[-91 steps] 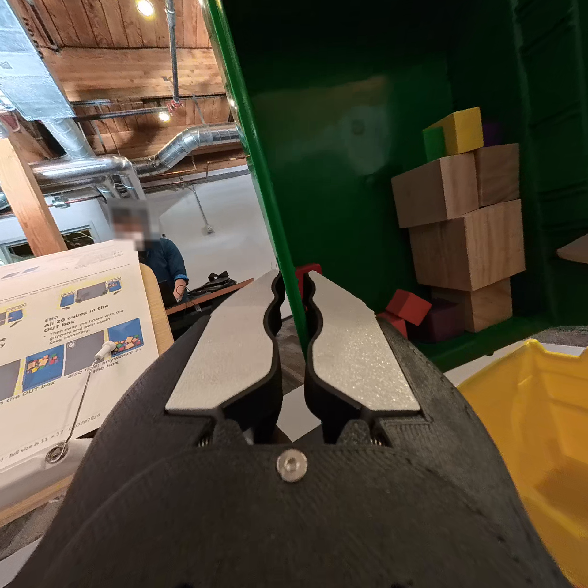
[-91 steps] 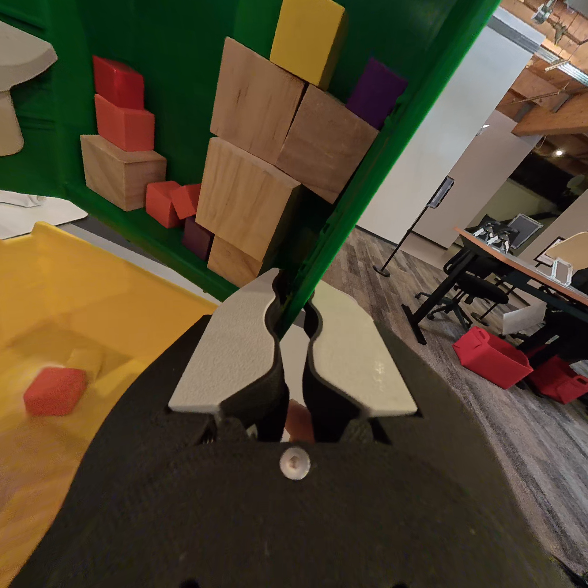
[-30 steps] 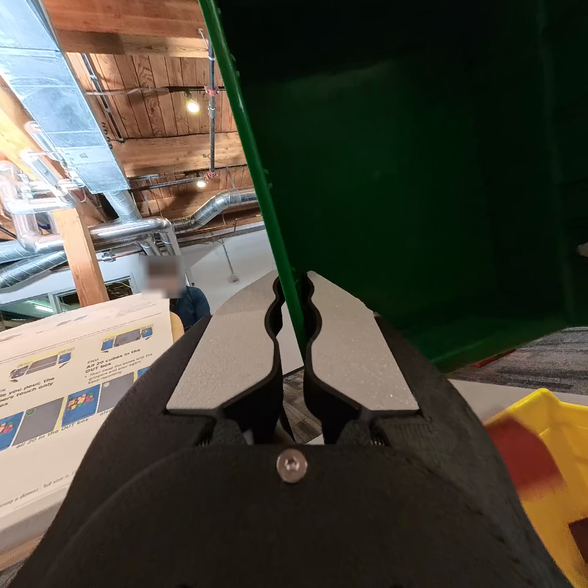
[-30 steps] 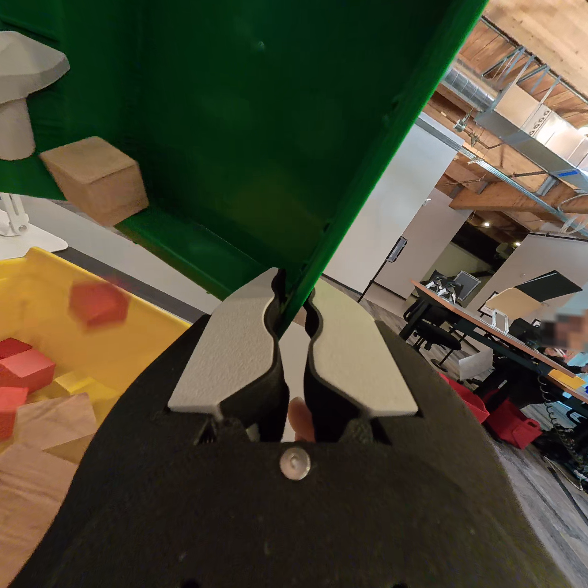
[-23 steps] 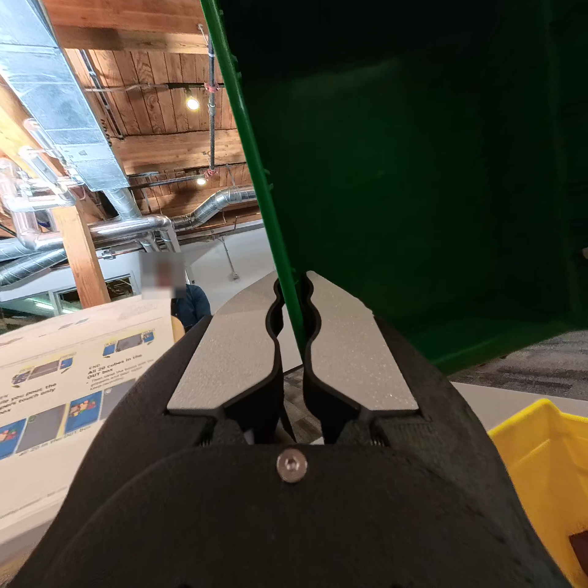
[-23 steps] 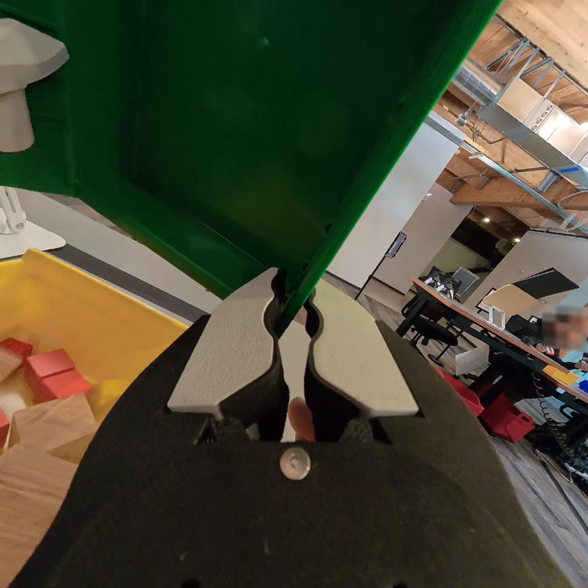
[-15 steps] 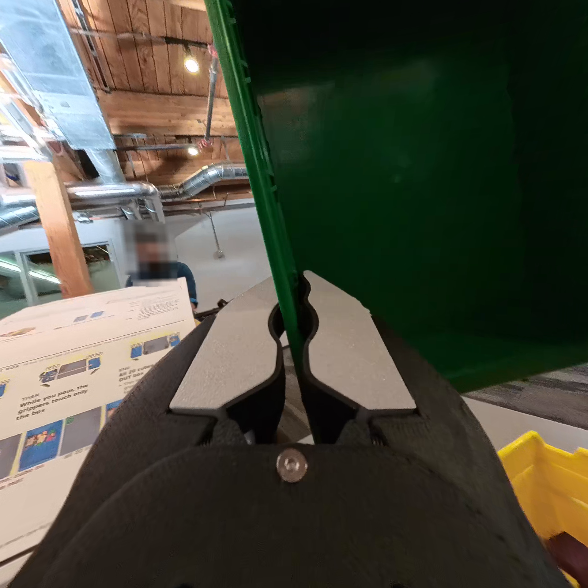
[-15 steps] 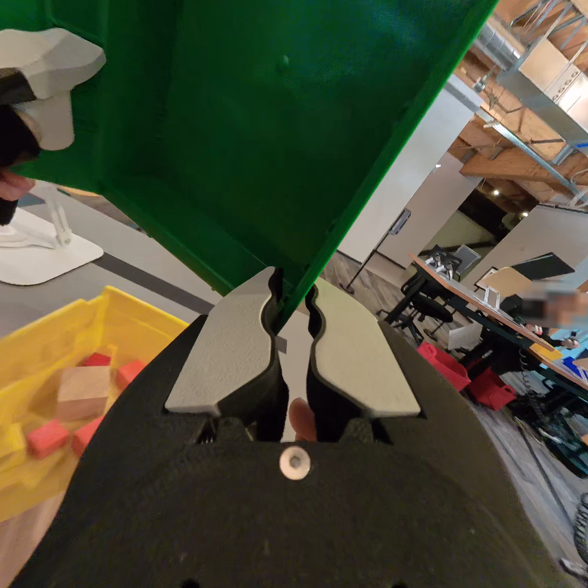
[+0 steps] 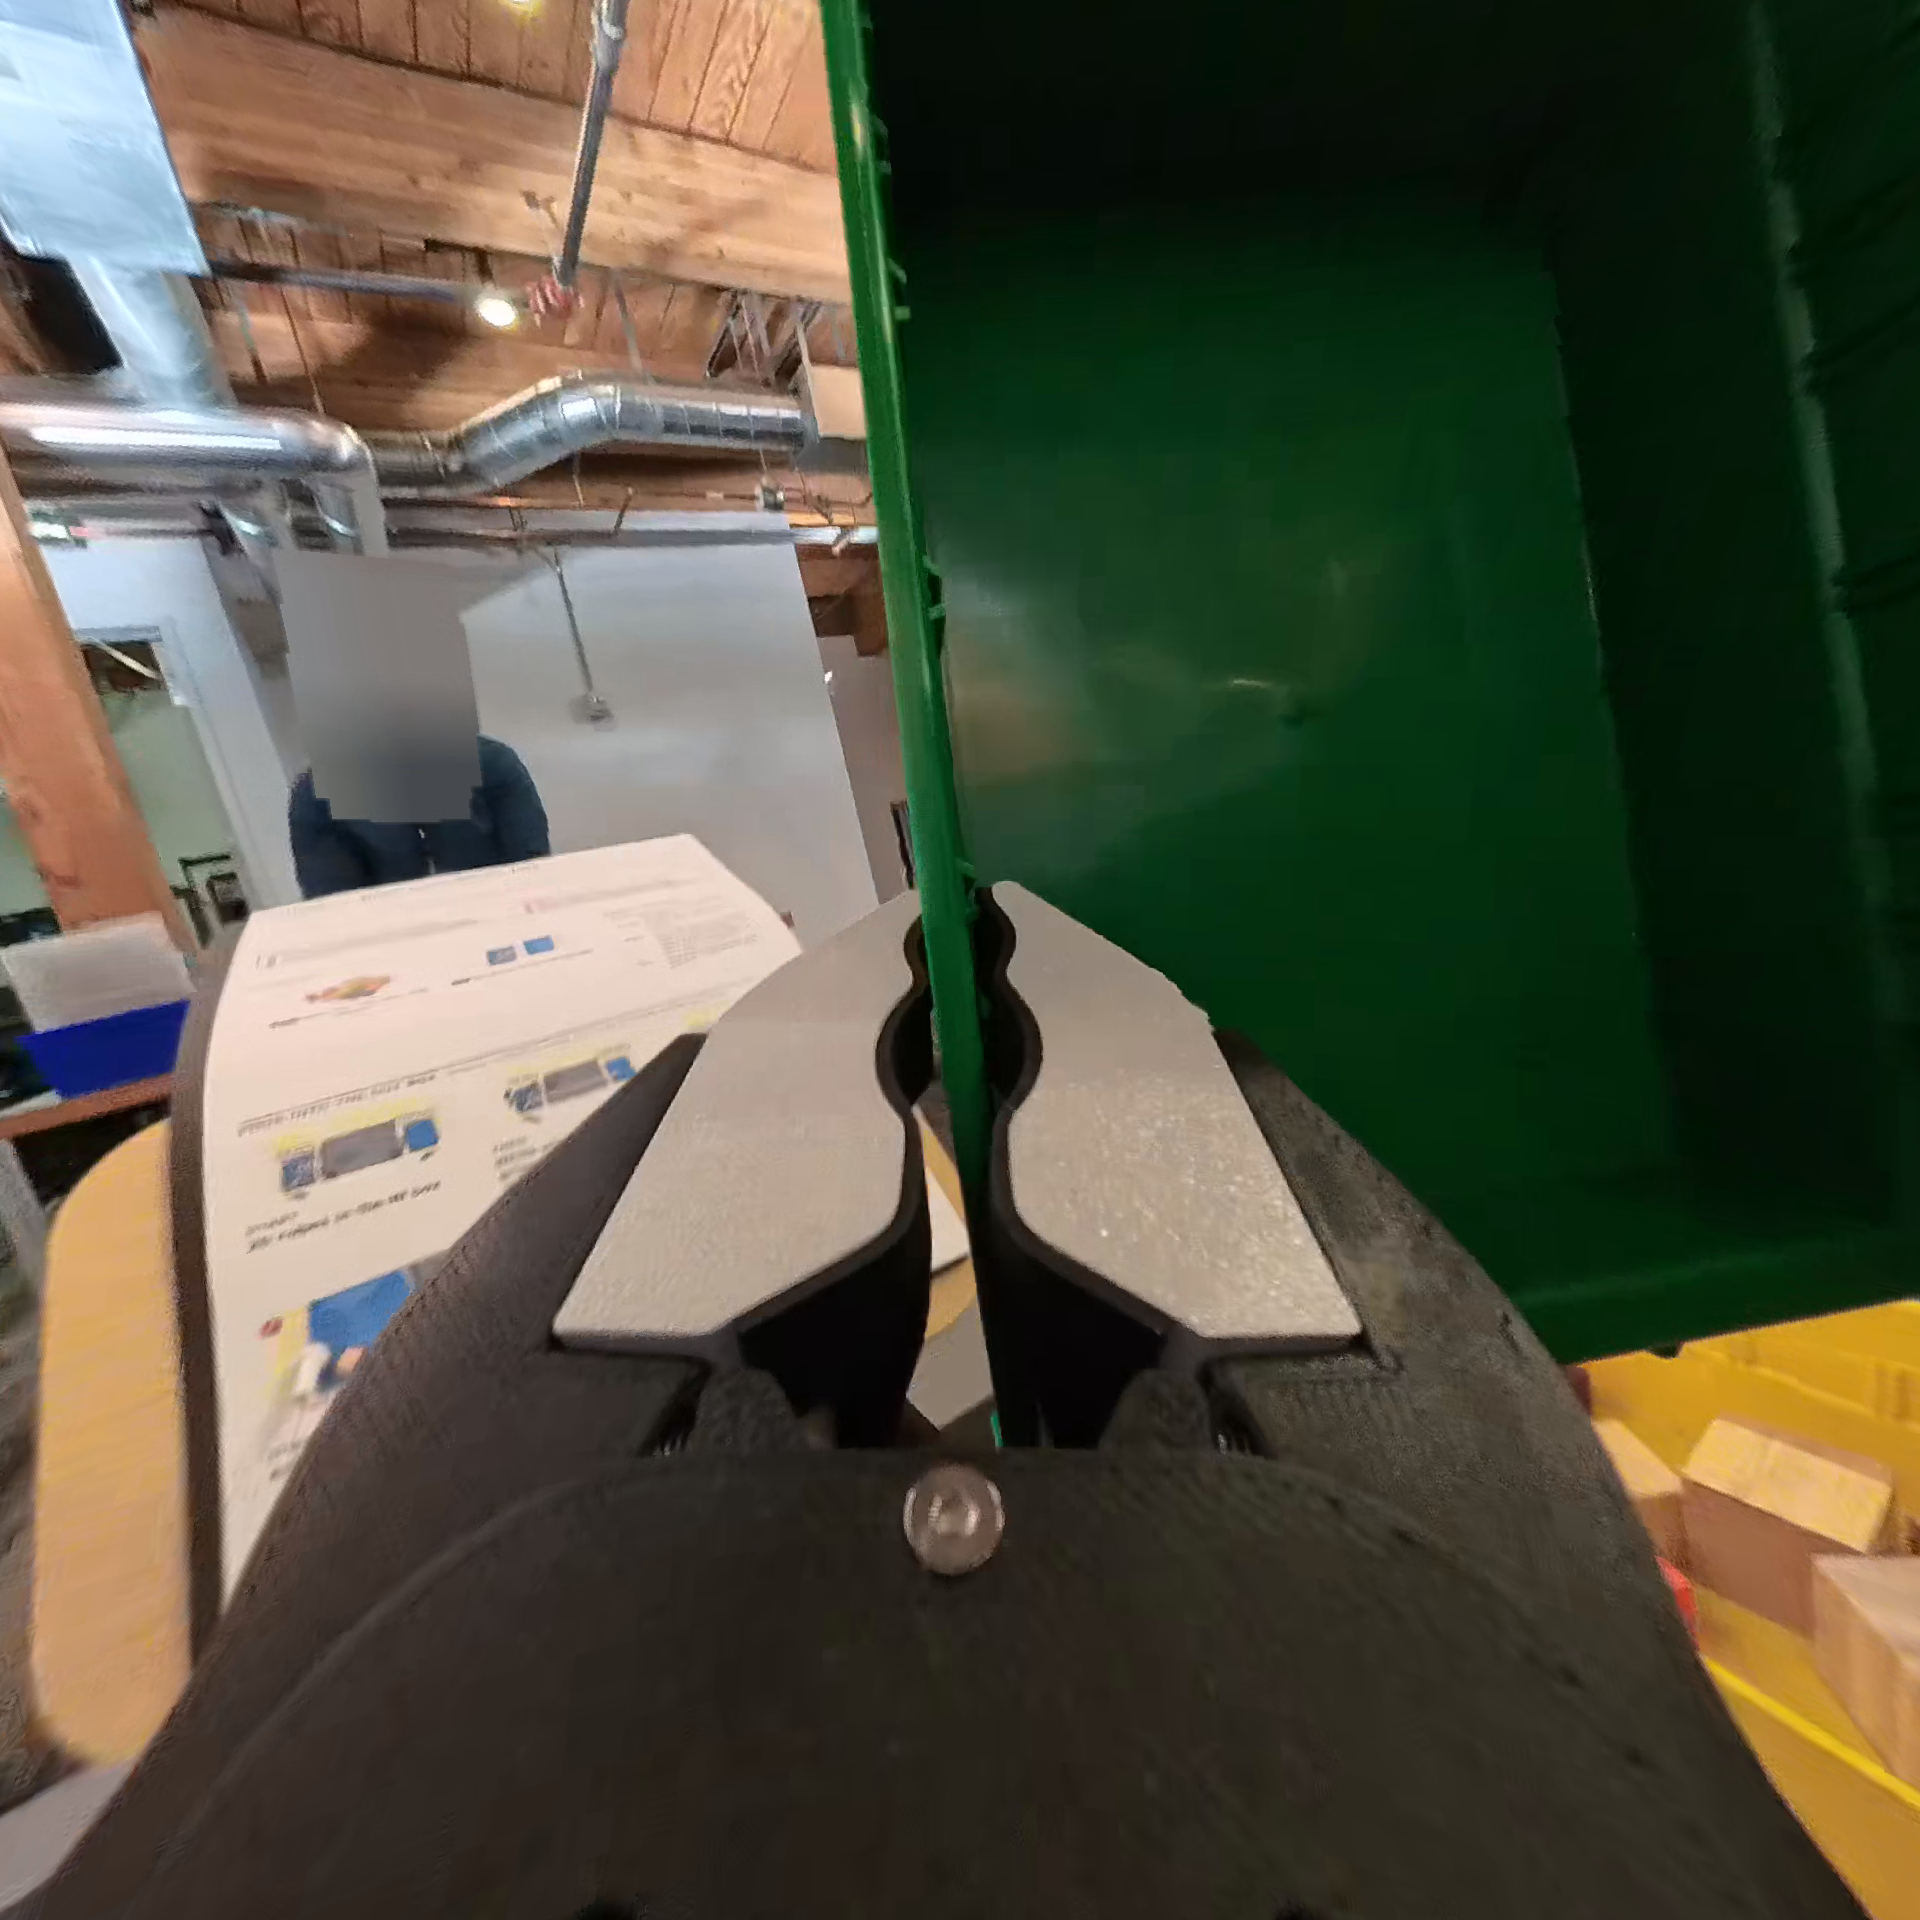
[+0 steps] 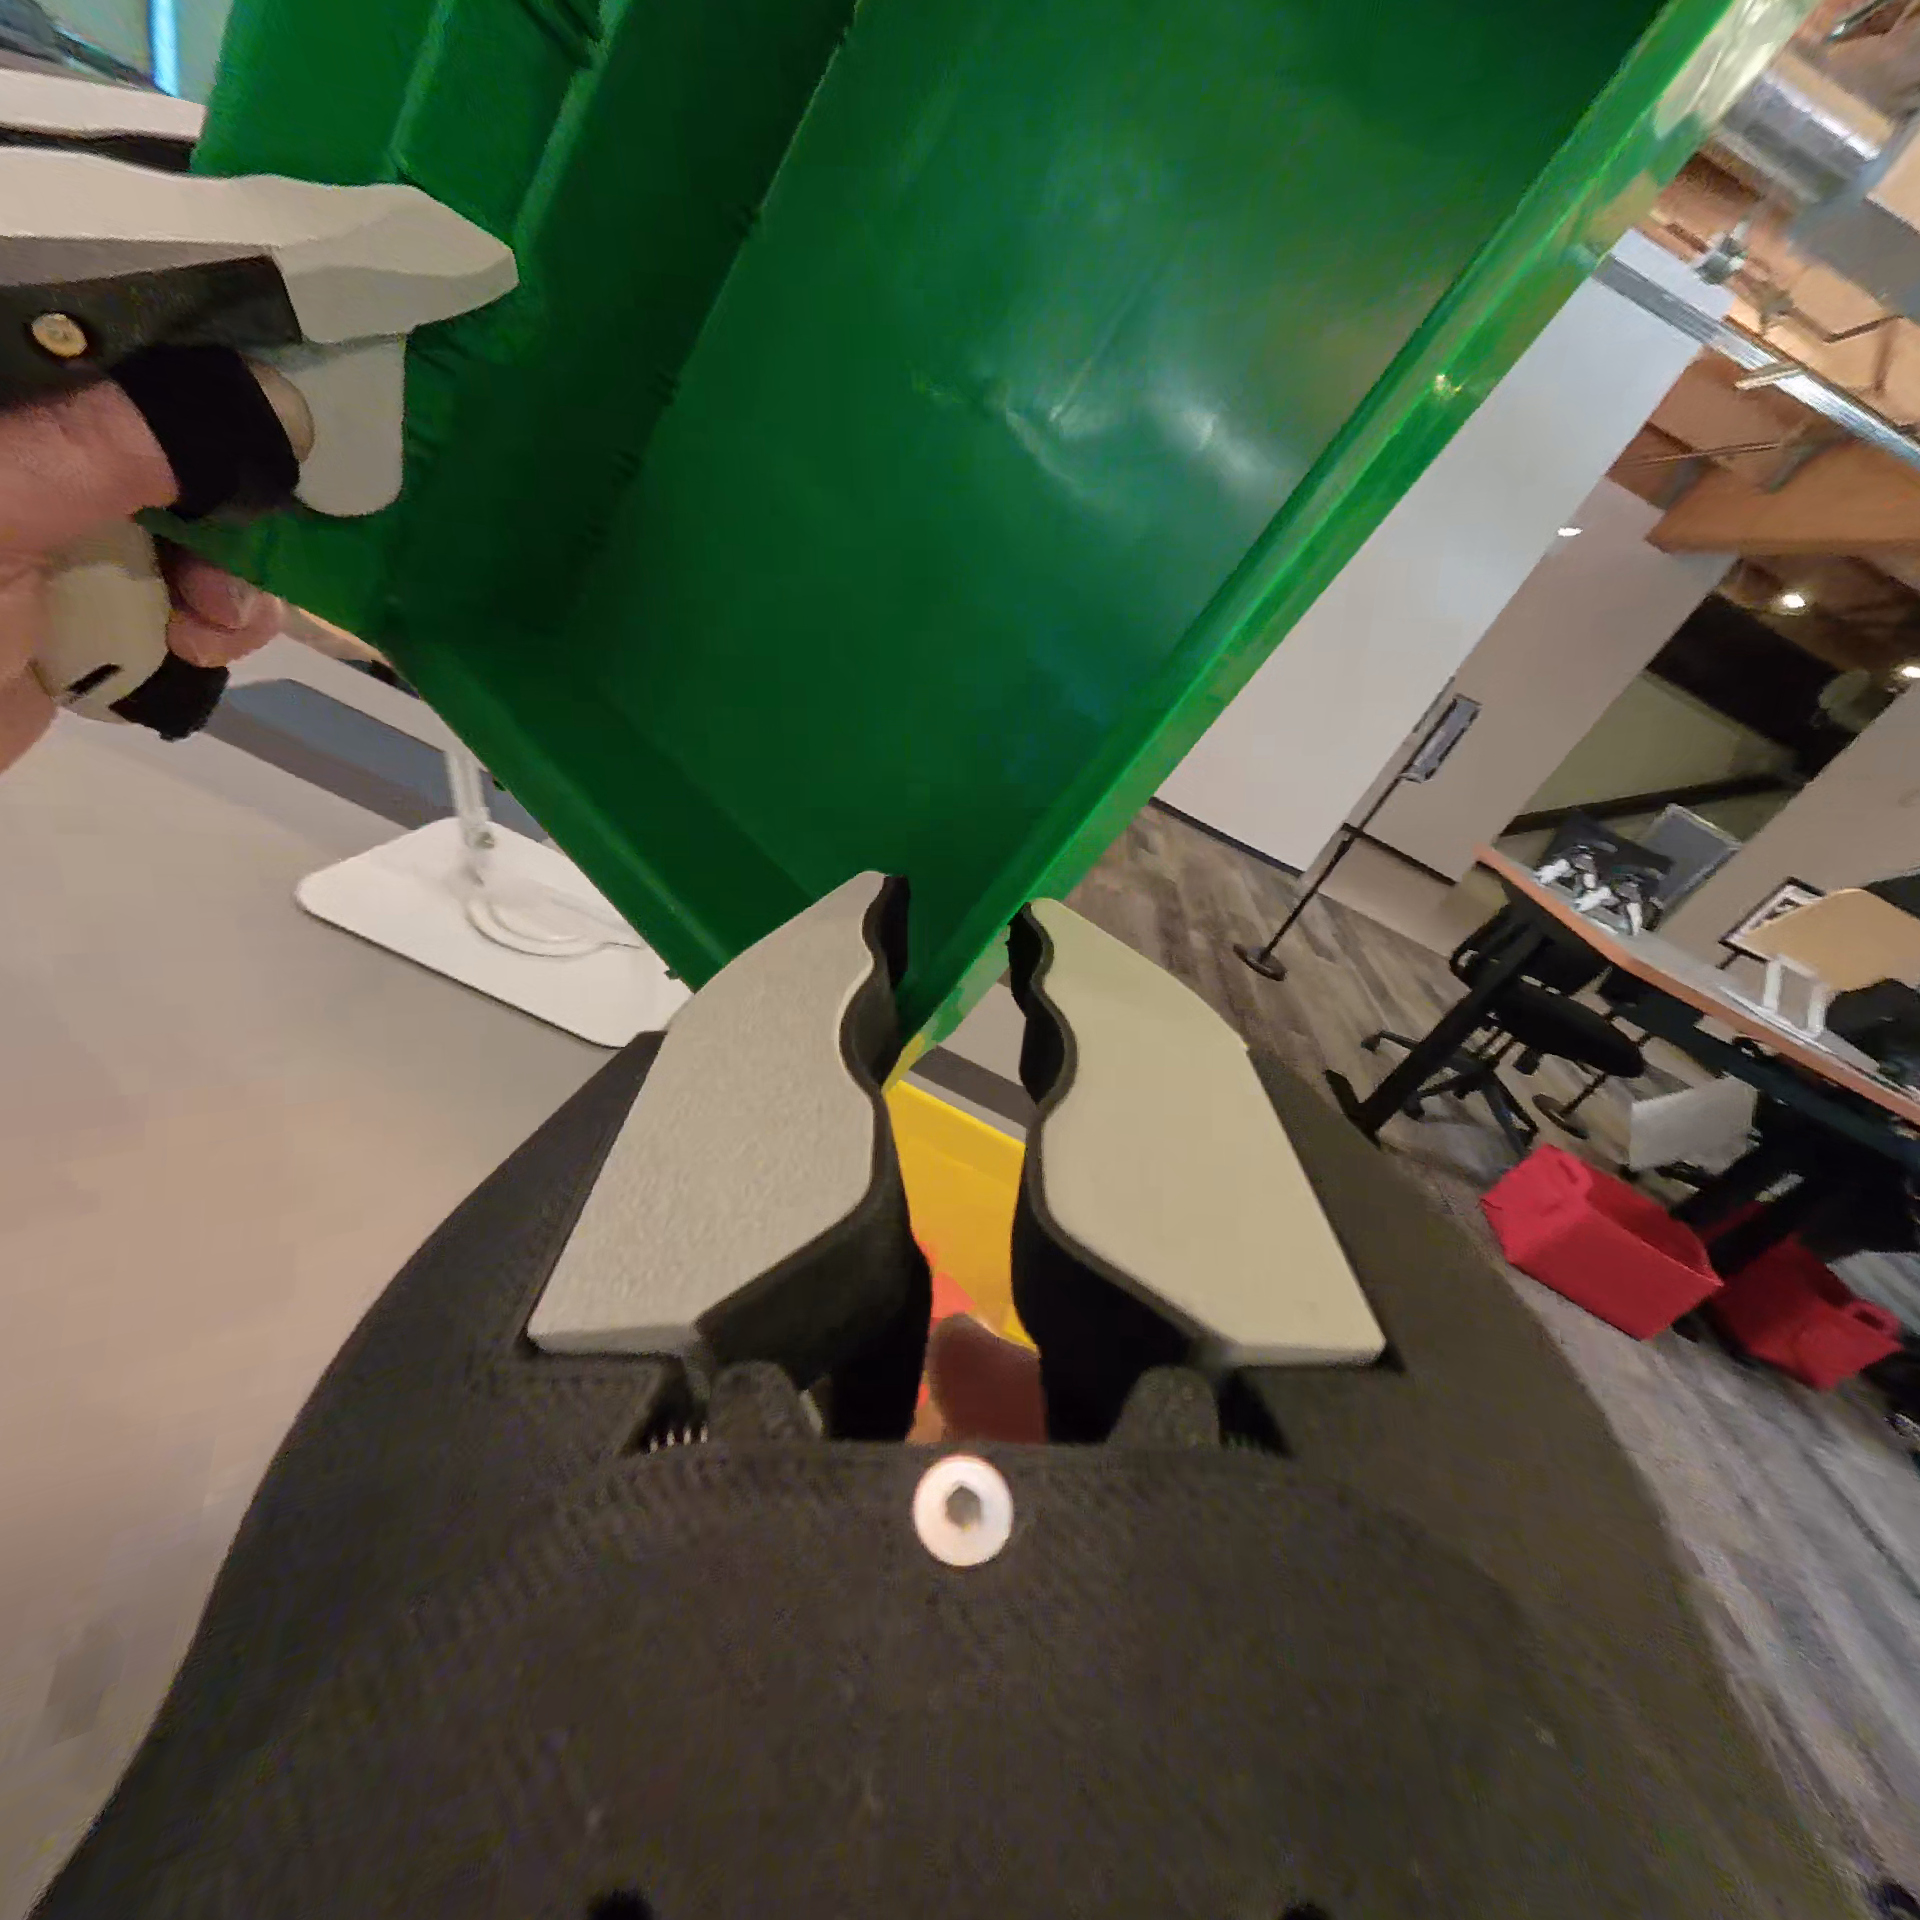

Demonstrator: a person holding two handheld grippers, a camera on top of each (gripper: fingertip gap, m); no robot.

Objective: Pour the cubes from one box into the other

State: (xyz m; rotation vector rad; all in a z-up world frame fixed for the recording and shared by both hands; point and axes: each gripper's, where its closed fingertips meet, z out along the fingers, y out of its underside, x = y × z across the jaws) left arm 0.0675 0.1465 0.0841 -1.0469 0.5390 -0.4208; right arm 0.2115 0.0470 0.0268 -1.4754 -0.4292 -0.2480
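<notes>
- Green box (image 9: 1299,675): fills the upper right of the left wrist view and is tipped steeply, its open side turned to the camera. The inside is dark, and I see no cubes in it. Its top runs out of frame.
- My left gripper (image 9: 958,1023): jaws clamped on the box's thin left wall.
- My right gripper (image 10: 951,997): jaws around the opposite wall. The left finger touches it, while a gap shows at the right one. I cannot tell if the grip is firm.
- Yellow box (image 9: 1808,1382): lower right of the left wrist view, under the green box and mostly cut off.
- Cubes (image 9: 1782,1501): wooden ones lie in the yellow box, blurred, count unclear.
- Printed sheet (image 9: 436,1039): centre left, blurred.
</notes>
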